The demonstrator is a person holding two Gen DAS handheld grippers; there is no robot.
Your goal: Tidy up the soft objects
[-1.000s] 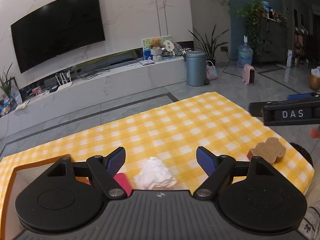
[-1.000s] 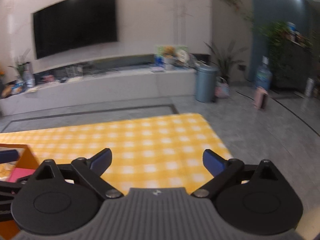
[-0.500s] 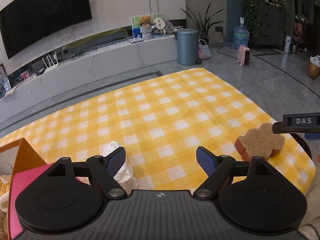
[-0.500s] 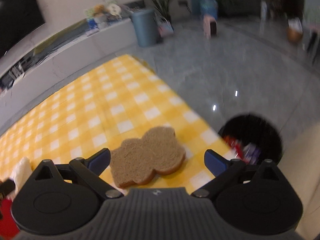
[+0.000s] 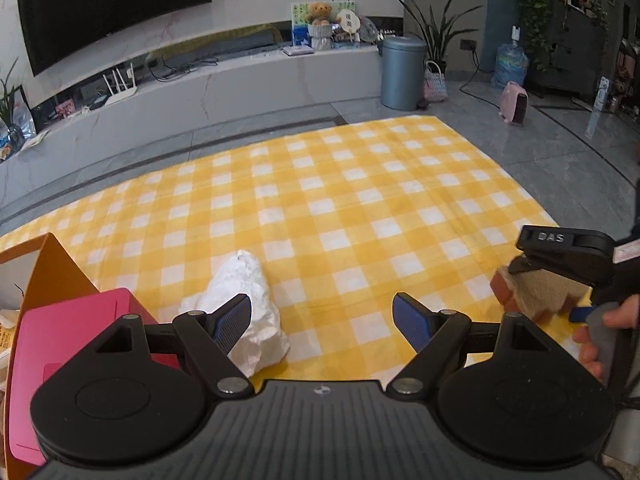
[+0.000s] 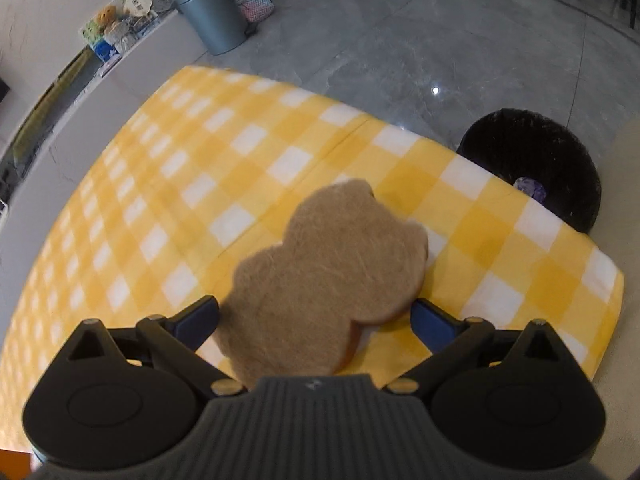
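Your right tool (image 6: pixel 314 314) has its blue fingers against both sides of the brown bear-shaped sponge (image 6: pixel 324 272), gripping it near the right edge of the yellow checked surface (image 6: pixel 168 184). Your left tool (image 5: pixel 322 322) is spread wide with nothing between its fingers, hovering just above a crumpled white cloth (image 5: pixel 244 300) lying beside the pink box (image 5: pixel 60 340).

Left wrist faces forward; right looks down; both share tablecloth (image 5: pixel 340 200).
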